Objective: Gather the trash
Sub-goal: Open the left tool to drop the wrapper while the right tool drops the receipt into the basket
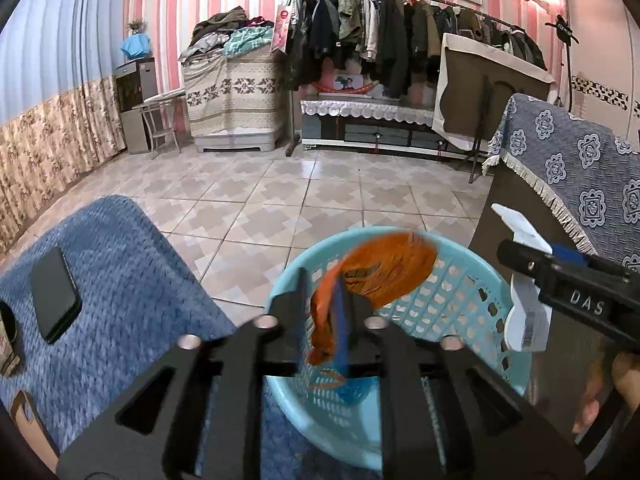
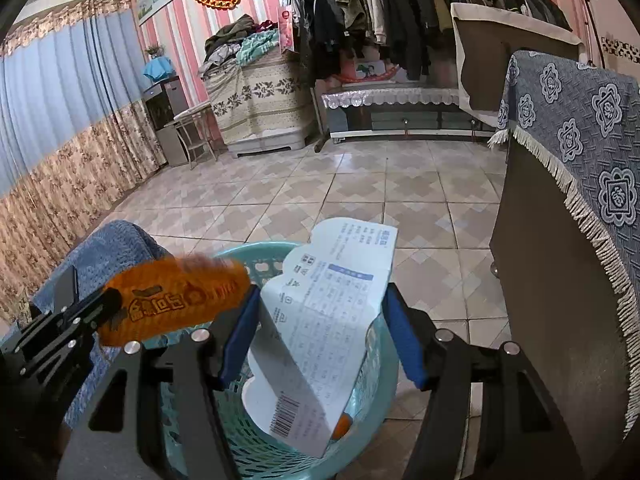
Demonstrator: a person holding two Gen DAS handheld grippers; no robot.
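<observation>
The basket (image 1: 460, 304) was pale turquoise, pierced with small holes. An orange wrapper (image 1: 384, 276) bore dark lettering; the carton (image 2: 332, 320) was white with blue print and a black barcode. The tiled floor (image 1: 304, 200) showed beige and grey stepped patterns, and pink-and-white stripes ran down the wall (image 1: 188, 4).

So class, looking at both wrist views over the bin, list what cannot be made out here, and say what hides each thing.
- Orange wrapper: motion-blurred in both views; unclear whether the left tongs grip it.
- Blue basket floor: left view, covered by the tongs; right view, by the white carton.
- Carton print: right view, too small to read.
- Right tongs: pad contact with the carton unclear.
- Dark phone: screen blank.
</observation>
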